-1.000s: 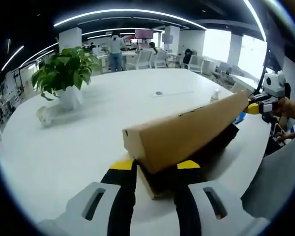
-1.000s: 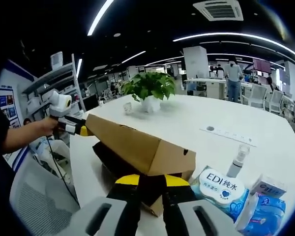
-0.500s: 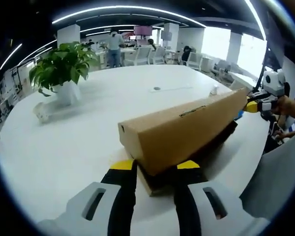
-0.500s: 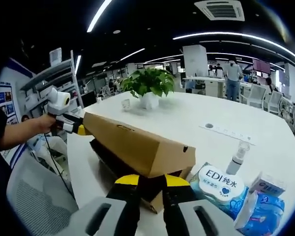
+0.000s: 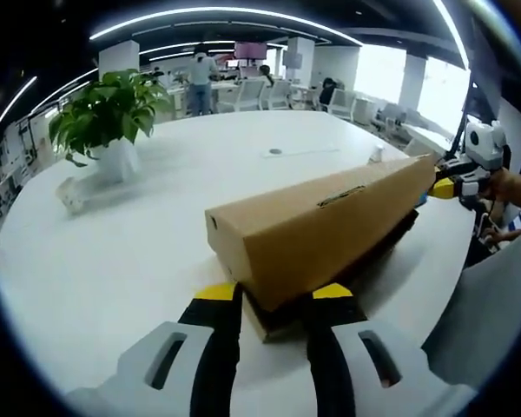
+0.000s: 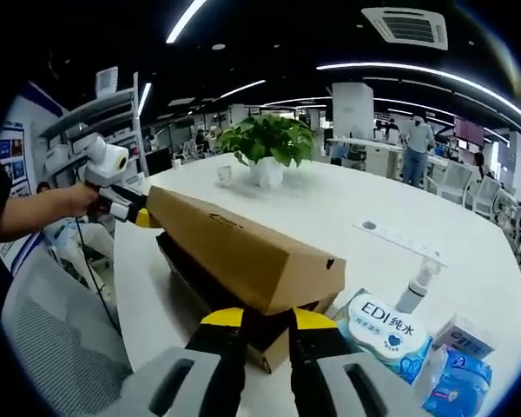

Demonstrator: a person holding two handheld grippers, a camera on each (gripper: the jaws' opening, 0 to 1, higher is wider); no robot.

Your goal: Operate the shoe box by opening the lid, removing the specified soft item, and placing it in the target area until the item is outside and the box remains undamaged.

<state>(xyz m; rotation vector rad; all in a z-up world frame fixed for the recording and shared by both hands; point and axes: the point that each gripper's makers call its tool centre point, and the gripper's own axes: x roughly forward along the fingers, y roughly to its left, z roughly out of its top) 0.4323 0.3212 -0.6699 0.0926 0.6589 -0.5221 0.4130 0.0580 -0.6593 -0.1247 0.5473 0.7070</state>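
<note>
The shoe box [image 5: 330, 269] sat near the table's [image 5: 139, 252] edge, its cardboard lid [image 5: 321, 221] raised off the dark base and tilted — held up at both ends. In the left gripper view, the left gripper [image 5: 273, 300] had its 2 jaws pinching the near end of the lid, while the right gripper [image 5: 447, 188] pinched the far end. A potted plant [image 5: 104, 122] stood well apart, toward the far side. In the right gripper view, a wet-wipes pack [image 6: 384, 334] and a spray bottle [image 6: 417, 285] lay just beside the box.
</note>
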